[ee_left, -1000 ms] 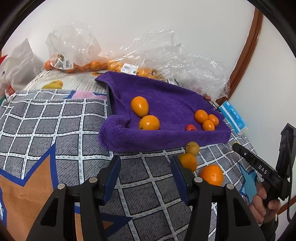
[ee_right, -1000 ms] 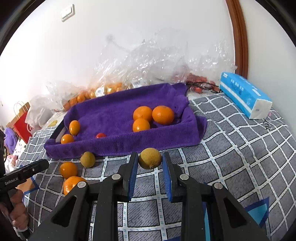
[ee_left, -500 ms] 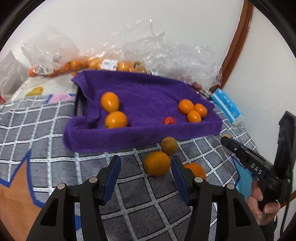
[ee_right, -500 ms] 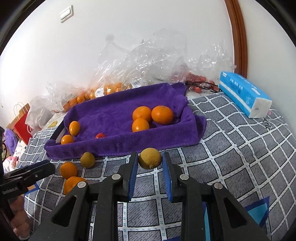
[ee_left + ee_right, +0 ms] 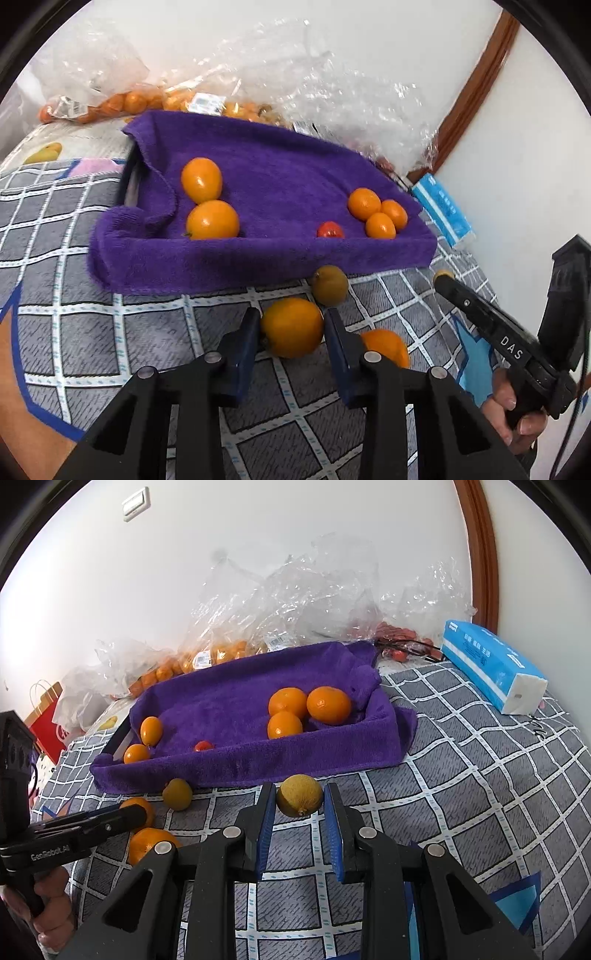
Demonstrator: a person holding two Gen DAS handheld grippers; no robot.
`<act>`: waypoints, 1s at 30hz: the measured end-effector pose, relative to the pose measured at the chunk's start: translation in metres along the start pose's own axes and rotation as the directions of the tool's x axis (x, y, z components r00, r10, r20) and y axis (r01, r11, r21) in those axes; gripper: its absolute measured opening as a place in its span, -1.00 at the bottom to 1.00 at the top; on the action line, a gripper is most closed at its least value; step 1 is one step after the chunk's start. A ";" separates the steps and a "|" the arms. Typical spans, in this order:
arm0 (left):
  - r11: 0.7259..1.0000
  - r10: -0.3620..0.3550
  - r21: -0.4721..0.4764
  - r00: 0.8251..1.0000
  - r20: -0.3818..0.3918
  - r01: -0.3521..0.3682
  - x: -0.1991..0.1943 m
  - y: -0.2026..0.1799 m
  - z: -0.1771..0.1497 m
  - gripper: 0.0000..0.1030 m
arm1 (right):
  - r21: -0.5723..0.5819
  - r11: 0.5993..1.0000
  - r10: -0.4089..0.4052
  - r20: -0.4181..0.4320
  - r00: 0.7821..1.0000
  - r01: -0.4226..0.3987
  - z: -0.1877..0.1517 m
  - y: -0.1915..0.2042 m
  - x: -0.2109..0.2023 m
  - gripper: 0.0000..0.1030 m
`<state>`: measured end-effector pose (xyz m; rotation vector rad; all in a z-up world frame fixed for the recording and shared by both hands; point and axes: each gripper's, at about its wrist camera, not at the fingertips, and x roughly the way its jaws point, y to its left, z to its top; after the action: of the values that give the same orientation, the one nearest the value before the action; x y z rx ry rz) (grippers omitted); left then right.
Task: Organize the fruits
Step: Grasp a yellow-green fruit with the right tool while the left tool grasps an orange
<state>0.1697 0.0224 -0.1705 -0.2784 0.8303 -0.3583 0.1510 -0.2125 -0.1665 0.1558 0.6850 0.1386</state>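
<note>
Here the left gripper [image 5: 291, 328] is closing its jaws on an orange [image 5: 291, 326] lying on the checked cover [image 5: 147, 332] just before the purple towel-lined tray [image 5: 258, 258], while the right gripper [image 5: 300, 814] stays clamped on a yellow-green fruit [image 5: 300, 795] near the tray's front edge.

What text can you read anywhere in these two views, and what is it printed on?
"DAS": right hand-held gripper, along its finger.
"GenRobot.AI": left hand-held gripper, along its finger.
Blue tissue pack: printed characters, too small to read.
White price labels on the plastic fruit bags: too blurred to read.
Red paper bag: white lettering cut off, unreadable.
</note>
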 end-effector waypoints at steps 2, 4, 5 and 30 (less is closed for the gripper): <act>1.000 -0.002 -0.010 1.000 0.020 0.003 -0.004 0.002 -0.001 -0.35 | 0.006 1.000 0.002 -0.001 1.000 -0.002 0.000 -0.001 0.000 -0.49; 1.000 0.011 -0.023 0.999 0.041 -0.010 -0.007 0.004 -0.001 -0.35 | 0.008 1.000 0.004 -0.004 1.000 -0.004 0.000 -0.002 0.001 -0.49; 0.999 0.020 -0.026 0.998 0.051 -0.019 -0.009 0.004 -0.001 -0.35 | 0.009 1.000 0.005 -0.005 1.000 -0.005 0.000 -0.002 0.001 -0.49; 0.991 0.122 -0.087 0.968 0.218 -0.105 -0.042 0.015 0.002 -0.35 | -0.028 0.999 0.020 0.117 0.993 -0.017 -0.001 0.008 -0.024 -0.49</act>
<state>0.1487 0.0537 -0.1472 -0.3330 0.6359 -0.1847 0.1308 -0.2089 -0.1512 0.1436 0.5643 0.1554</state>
